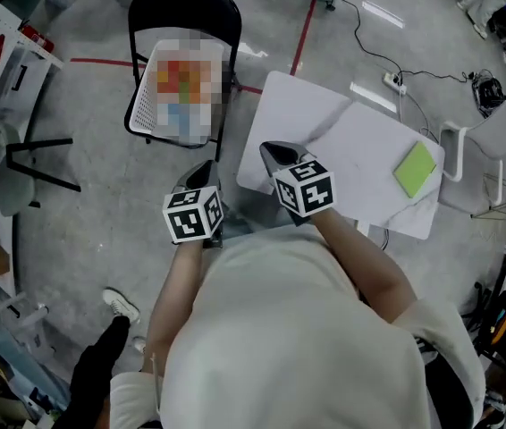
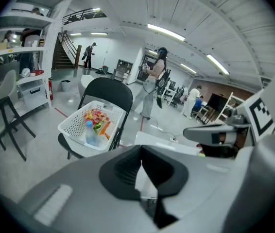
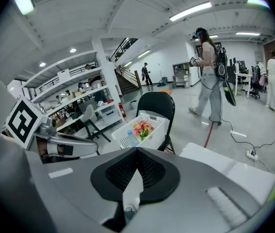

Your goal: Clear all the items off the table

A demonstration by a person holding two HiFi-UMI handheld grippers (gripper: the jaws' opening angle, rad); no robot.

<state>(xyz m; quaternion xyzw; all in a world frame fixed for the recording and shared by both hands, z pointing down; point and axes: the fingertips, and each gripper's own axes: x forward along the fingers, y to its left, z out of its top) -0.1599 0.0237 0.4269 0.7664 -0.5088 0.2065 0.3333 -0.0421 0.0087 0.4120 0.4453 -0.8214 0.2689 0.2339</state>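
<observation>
My left gripper and right gripper are shut, empty; the green pad lies on the table; I'd reach, opening the right.

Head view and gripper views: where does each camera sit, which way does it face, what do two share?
Head view: on the head, steeply down at the white table; left gripper, right gripper and arms show.
Left gripper view: on that gripper, toward the basket; shut jaws show.
Right gripper view: likewise, shut jaws show; both share the basket.
</observation>
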